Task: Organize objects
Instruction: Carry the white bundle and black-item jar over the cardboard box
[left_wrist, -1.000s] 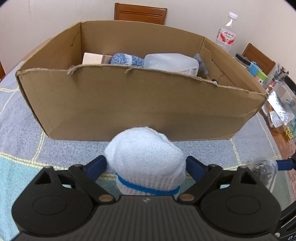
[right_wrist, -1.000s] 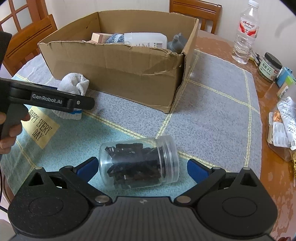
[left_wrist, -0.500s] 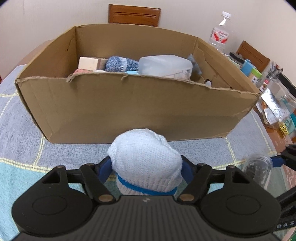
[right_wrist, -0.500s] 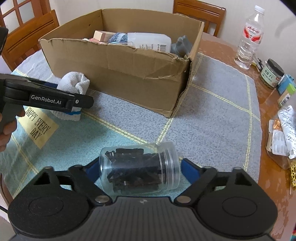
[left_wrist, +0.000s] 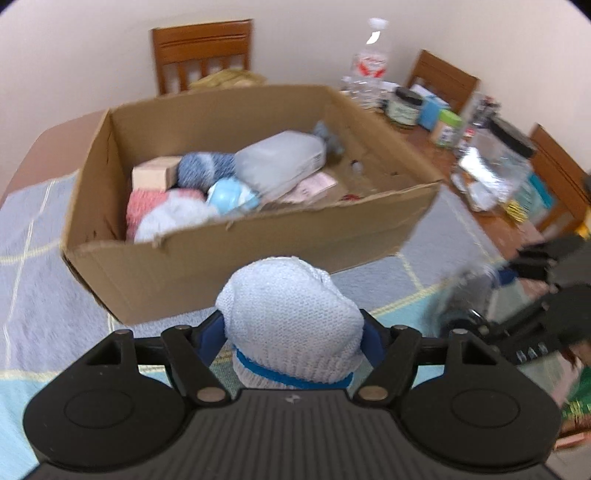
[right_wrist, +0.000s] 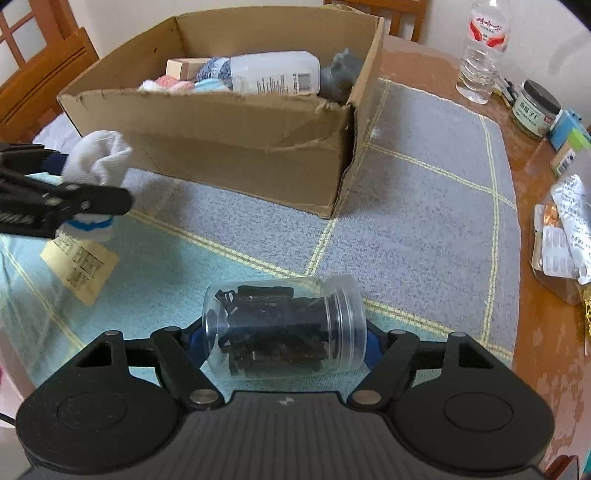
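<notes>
White knit sock roll (left_wrist: 291, 317), blue-banded, clamped in left tongs (left_wrist: 293, 338).

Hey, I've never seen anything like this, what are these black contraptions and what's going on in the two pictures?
They are two hand-held grippers, each carrying a camera that looks along its fingers. The left gripper has just been closing and squeezes a rolled white sock. The right gripper has just been closing on a clear jar of black clips lying on its side. Ahead, on a checked tablecloth, stands a cardboard box already holding socks and a white bottle.
</notes>
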